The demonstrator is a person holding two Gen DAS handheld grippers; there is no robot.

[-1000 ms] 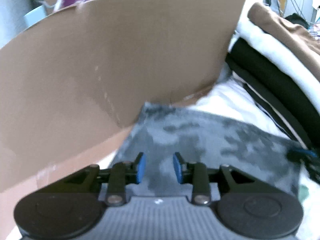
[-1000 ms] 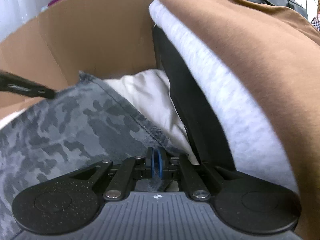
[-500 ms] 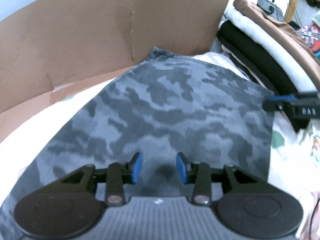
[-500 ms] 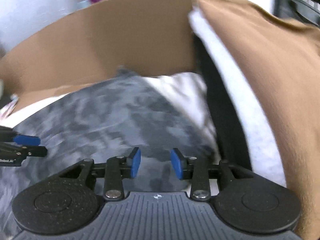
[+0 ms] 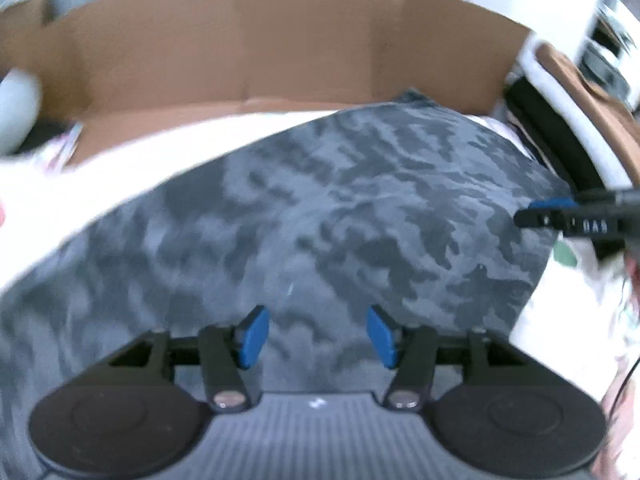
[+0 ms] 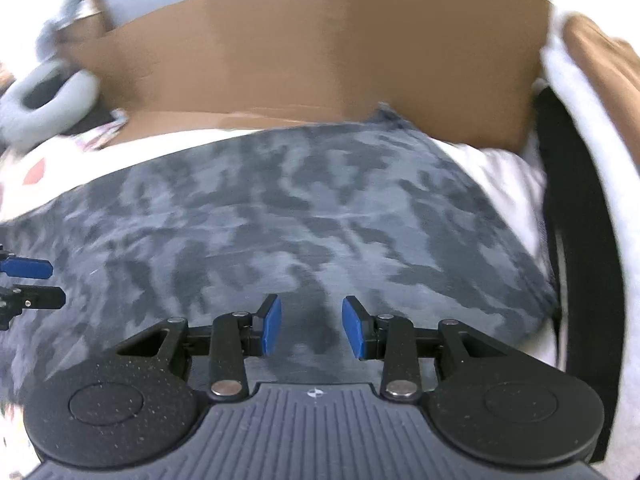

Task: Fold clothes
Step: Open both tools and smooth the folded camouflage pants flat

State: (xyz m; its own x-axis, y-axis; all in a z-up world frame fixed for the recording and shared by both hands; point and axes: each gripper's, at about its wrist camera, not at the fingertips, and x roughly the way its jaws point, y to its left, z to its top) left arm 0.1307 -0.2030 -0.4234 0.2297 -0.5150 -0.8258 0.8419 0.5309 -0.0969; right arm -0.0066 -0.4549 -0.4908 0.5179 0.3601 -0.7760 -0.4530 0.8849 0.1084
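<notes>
A grey camouflage garment (image 5: 340, 216) (image 6: 280, 216) lies flat on a white sheet, filling the middle of both views. My left gripper (image 5: 316, 336) hovers over its near part; its jaws are opening, with nothing between the blue pads. Over the garment's near right part hangs my right gripper (image 6: 311, 332), open and empty. The right gripper's fingers (image 5: 560, 216) show at the right edge of the left wrist view, beside the garment's right border. At the left edge of the right wrist view the left gripper's fingers (image 6: 28, 280) show.
A brown cardboard wall (image 5: 280, 52) (image 6: 320, 48) stands behind the garment. A stack of folded clothes, brown, white and black (image 6: 580, 160) (image 5: 568, 112), rises on the right. A grey ring-shaped pillow (image 6: 48, 96) lies at the far left. The white sheet (image 5: 560, 340) has a printed pattern.
The right gripper let go of the garment's edge and opened. Both grippers pulled back from the cardboard wall, so more of the flat garment shows. The left jaws spread wider.
</notes>
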